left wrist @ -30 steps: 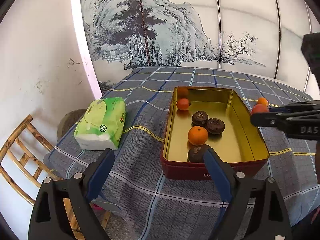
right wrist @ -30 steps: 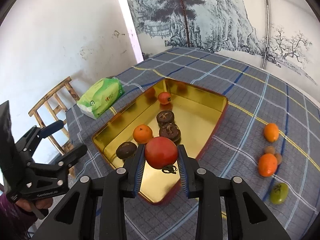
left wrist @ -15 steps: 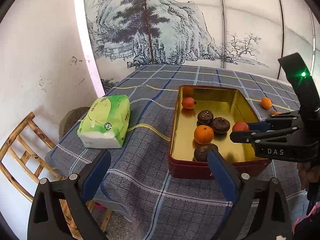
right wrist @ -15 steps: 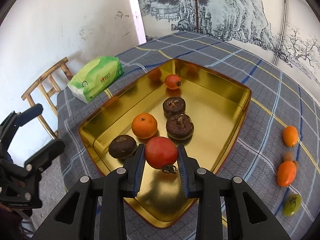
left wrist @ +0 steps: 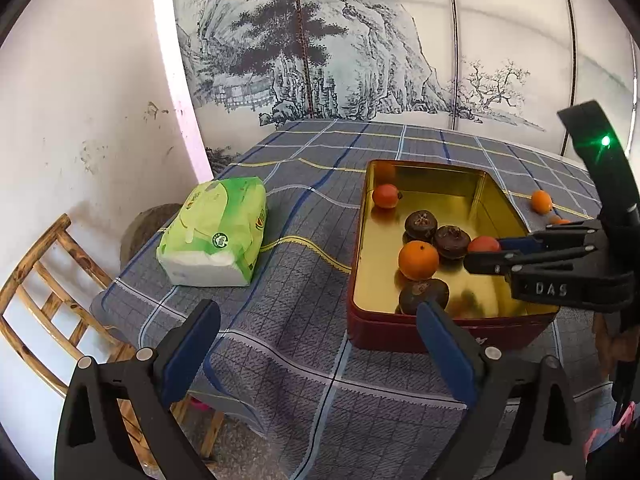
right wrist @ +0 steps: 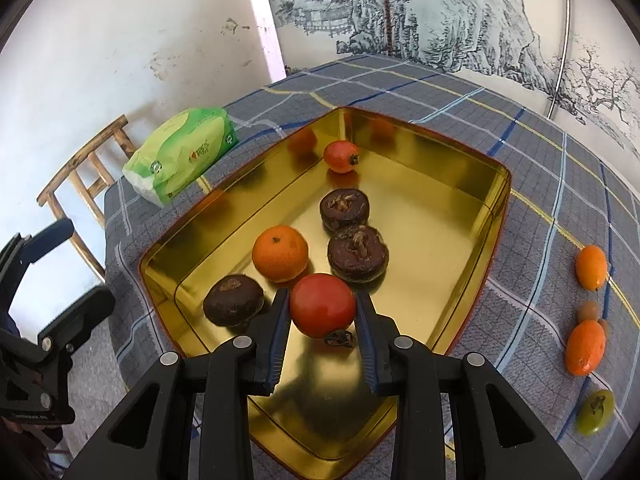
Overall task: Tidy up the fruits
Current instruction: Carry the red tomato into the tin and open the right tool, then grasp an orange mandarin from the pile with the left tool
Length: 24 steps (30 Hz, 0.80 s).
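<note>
A gold-lined red tin (right wrist: pixel 496 204) (left wrist: pixel 400 336) stands on the checked tablecloth. In it lie an orange (right wrist: pixel 280 254) (left wrist: pixel 418 260), three dark brown fruits (right wrist: pixel 357 254) and a small red fruit (right wrist: pixel 340 156). My right gripper (right wrist: pixel 323 314) is shut on a red tomato (right wrist: pixel 322 305) (left wrist: pixel 483 244) and holds it low inside the tin, beside the orange. My left gripper (left wrist: pixel 318 348) is open and empty, in front of the tin's near left corner.
Two orange fruits (right wrist: pixel 591 267) (right wrist: pixel 585 347), a small brown one (right wrist: pixel 587 311) and a green one (right wrist: pixel 595 412) lie on the cloth right of the tin. A green tissue pack (left wrist: pixel 216 232) lies left of it. A wooden chair (left wrist: pixel 44 280) stands by the table's edge.
My right gripper has moved over the tin's rim and down into it with the tomato. My left gripper has hardly moved.
</note>
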Available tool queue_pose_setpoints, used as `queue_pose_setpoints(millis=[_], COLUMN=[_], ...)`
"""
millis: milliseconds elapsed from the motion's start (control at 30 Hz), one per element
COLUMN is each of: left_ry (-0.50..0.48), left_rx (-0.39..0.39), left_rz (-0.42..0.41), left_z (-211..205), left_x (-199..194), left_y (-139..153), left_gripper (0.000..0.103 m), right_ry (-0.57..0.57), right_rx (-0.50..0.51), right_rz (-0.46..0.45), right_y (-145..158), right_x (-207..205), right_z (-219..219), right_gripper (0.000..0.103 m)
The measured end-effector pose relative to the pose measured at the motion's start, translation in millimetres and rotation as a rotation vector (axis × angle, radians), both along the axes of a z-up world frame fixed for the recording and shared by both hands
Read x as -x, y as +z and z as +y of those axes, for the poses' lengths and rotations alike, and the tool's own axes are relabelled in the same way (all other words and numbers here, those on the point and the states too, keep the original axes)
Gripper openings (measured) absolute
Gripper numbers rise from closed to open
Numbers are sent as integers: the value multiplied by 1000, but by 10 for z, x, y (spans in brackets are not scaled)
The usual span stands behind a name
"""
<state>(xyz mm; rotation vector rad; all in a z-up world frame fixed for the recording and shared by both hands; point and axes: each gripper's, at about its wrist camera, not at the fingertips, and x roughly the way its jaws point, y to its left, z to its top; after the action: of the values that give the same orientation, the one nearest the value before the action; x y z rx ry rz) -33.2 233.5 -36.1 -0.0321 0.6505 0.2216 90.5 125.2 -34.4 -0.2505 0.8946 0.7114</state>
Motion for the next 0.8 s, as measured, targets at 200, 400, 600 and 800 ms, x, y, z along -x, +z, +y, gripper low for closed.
queue_pose_setpoints(millis=[200,400,600,800], left_ry=[8,7,0,-23], left_rx=[3,-1,-20,-45], left_rz=[5,5,0,-3], left_z=[10,6,-34,-162], left_x=[20,23,58,79], left_y=[-8,0,47,127], left_gripper=[98,98,99,100], right_ry=[-21,-44,-130,-328], right_rx=[-68,-150,-173,-146], right_rz=[-17,-70,-140,-105], right_y=[172,451,591,398], right_x=[-12,79,242,212], right_z=[-84,-277,-809,-1769], right_gripper=[34,34,45,52])
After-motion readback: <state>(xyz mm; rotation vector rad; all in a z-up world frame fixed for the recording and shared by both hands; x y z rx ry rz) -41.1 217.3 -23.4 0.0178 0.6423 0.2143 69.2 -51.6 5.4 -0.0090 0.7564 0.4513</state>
